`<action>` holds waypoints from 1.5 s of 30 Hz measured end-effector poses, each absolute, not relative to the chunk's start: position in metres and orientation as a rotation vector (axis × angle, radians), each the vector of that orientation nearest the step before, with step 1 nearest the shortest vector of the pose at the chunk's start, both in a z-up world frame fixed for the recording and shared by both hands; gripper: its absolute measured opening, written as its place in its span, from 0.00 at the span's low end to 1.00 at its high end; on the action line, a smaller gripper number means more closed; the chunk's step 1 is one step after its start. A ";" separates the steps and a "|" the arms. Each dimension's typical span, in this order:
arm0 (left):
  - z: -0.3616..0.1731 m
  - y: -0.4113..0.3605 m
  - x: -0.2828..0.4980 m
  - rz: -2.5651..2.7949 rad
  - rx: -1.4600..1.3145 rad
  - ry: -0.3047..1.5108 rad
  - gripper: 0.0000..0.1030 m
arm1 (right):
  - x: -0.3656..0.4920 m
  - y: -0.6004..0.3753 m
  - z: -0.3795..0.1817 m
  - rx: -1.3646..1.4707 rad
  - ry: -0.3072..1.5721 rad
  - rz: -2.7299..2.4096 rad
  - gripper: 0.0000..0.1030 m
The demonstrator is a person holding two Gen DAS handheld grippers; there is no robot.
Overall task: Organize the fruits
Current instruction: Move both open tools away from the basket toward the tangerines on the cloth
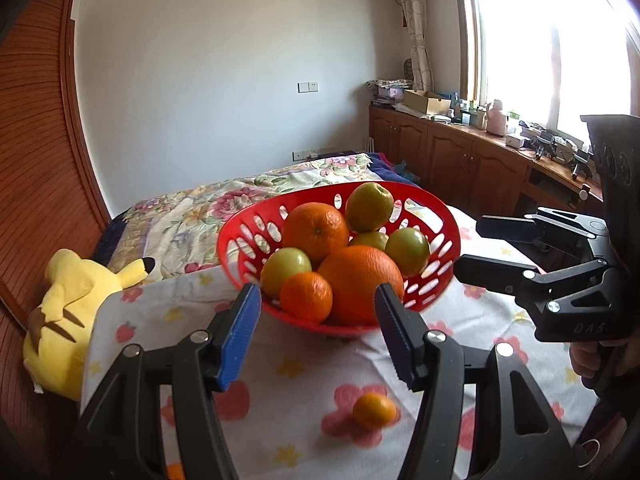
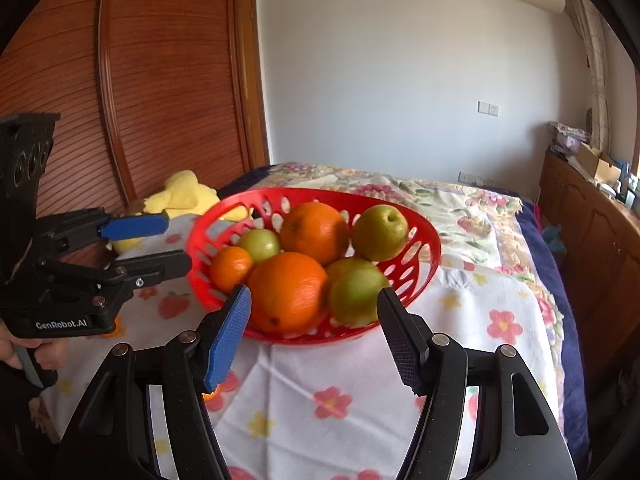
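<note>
A red slotted basket [image 1: 232, 240] [image 2: 196, 276] stands on a flowered cloth on the bed. It holds two big oranges [image 1: 360, 284] [image 2: 288, 292], a small tangerine [image 1: 306, 296] and several green apples [image 1: 370, 200]. One small orange fruit [image 1: 374, 410] lies loose on the cloth in front of the basket. My left gripper [image 1: 316, 294] [image 2: 178, 242] is open just short of the basket's near rim, holding nothing. My right gripper [image 2: 313, 294] [image 1: 470, 246] is open too, empty, by the basket's right side.
A yellow plush toy [image 1: 68, 312] [image 2: 184, 196] lies at the cloth's left edge against a wooden slatted door [image 1: 36, 140]. A wooden cabinet [image 1: 460, 152] with clutter runs under the window on the right. A floral bedspread [image 2: 460, 208] stretches behind the basket.
</note>
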State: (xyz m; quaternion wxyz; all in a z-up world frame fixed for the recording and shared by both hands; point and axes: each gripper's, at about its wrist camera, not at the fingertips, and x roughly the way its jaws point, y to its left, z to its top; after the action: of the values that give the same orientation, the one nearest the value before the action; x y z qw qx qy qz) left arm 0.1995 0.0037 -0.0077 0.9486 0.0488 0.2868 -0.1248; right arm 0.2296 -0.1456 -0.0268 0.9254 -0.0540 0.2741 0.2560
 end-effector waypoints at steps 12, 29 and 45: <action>-0.016 0.037 0.145 -0.210 0.089 0.581 0.67 | 0.184 -0.127 -0.038 -0.080 0.582 0.521 0.65; -0.089 0.099 0.112 -0.105 0.060 0.719 0.68 | 0.172 -0.098 -0.076 -0.083 0.682 0.536 0.65; -0.115 0.122 0.124 -0.053 0.023 0.784 0.68 | 0.200 -0.056 -0.112 -0.190 0.804 0.575 0.55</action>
State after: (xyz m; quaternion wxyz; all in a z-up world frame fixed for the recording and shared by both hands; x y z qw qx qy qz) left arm 0.1237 0.1217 -0.1150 0.9237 0.0113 0.3821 -0.0256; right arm 0.1996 -0.0561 -0.1124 0.8760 -0.0912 0.3852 0.2757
